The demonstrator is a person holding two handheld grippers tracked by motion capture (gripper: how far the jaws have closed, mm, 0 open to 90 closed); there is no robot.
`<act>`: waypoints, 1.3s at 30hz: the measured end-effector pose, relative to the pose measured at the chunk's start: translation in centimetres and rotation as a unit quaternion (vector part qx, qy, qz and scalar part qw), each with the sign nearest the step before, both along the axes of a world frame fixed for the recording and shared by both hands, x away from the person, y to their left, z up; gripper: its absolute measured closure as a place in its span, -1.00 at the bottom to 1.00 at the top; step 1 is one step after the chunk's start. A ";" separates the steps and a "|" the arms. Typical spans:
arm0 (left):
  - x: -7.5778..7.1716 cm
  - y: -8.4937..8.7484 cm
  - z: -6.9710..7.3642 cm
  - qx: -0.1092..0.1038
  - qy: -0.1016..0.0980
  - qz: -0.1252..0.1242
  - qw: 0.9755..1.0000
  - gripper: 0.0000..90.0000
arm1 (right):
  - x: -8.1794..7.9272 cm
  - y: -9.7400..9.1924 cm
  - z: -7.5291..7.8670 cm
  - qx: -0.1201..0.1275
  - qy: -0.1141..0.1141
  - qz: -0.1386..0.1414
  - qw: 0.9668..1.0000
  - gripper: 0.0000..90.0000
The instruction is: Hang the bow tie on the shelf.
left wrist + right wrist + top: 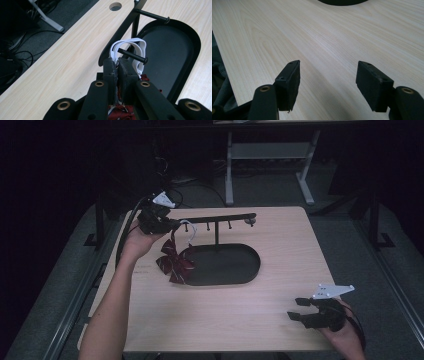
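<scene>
A black stand with an oval base tray and a horizontal bar with pegs sits mid-table. My left gripper is at the bar's left end, shut on the white elastic band of a dark red bow. The band loops over a black peg, and the bow hangs below the gripper over the tray's left edge. My right gripper rests open near the table's front right corner, with nothing between its fingers above bare wood.
The light wooden table has a round cable hole near its far left edge. A white-legged desk frame stands on the floor behind. Cables trail off the left side.
</scene>
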State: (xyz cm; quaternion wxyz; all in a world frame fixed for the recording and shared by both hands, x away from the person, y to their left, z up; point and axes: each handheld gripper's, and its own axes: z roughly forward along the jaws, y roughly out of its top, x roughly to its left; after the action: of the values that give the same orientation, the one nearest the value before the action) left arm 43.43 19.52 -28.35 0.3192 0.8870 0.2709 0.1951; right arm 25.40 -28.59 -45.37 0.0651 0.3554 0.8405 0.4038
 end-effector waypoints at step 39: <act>0.2 0.0 -1.3 0.009 0.012 -0.001 1.000 0.86 | 0.0 0.1 0.0 0.000 0.002 0.000 1.000 -0.21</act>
State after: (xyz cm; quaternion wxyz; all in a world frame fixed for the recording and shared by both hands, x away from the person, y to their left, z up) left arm 43.63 19.52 -29.61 0.3077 0.8925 0.2719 0.1866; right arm 25.43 -28.51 -45.40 0.0633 0.3565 0.8405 0.4030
